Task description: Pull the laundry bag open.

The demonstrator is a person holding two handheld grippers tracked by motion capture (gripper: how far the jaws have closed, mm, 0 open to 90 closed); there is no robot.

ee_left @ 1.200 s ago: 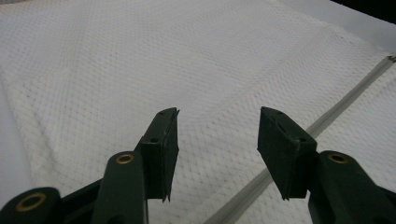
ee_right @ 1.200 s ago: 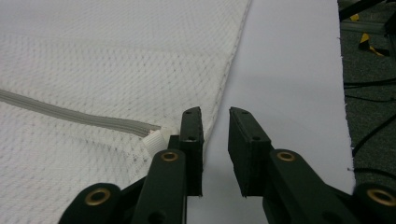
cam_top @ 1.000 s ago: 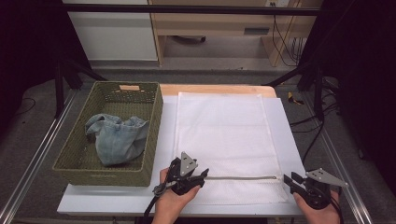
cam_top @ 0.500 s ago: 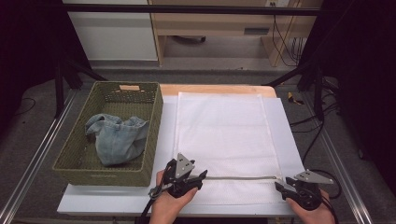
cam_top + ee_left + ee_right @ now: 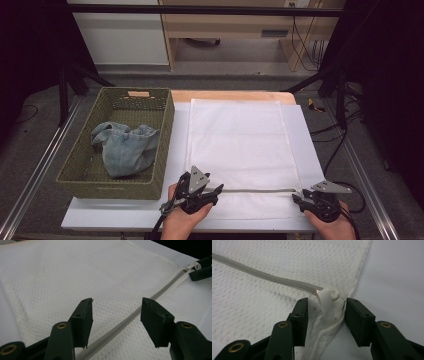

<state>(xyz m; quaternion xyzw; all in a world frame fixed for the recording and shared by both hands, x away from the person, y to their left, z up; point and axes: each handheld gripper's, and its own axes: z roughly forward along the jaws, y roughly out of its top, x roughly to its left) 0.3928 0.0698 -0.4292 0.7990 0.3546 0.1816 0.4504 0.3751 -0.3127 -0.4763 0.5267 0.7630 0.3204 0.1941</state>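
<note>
A white mesh laundry bag (image 5: 239, 145) lies flat on the pale surface (image 5: 120, 220), its honeycomb weave crossed near the 6 o'clock edge by a straight grey zipper (image 5: 260, 190). At 7 o'clock of the bag, the left gripper (image 5: 210, 190) hovers over the zipper's end, its two flat, black, blocky jaws standing apart on either side of the grey band without pressing on it. At 5 o'clock, the right gripper (image 5: 296, 198) brackets the zipper's white ribbed pull tab (image 5: 327, 302), which ends in a small rounded knob; those jaws have just been closing, yet daylight shows on both sides of the tab and the pads do not pinch it. In the left gripper view the tab (image 5: 192, 265) appears at 2 o'clock, beside the other gripper's dark jaws. At 9 o'clock of the bag sits a rectangular, olive-green woven basket (image 5: 82, 150) holding a crumpled piece of faded blue denim (image 5: 125, 150). Each gripper carries a grey triangular plate on top.
</note>
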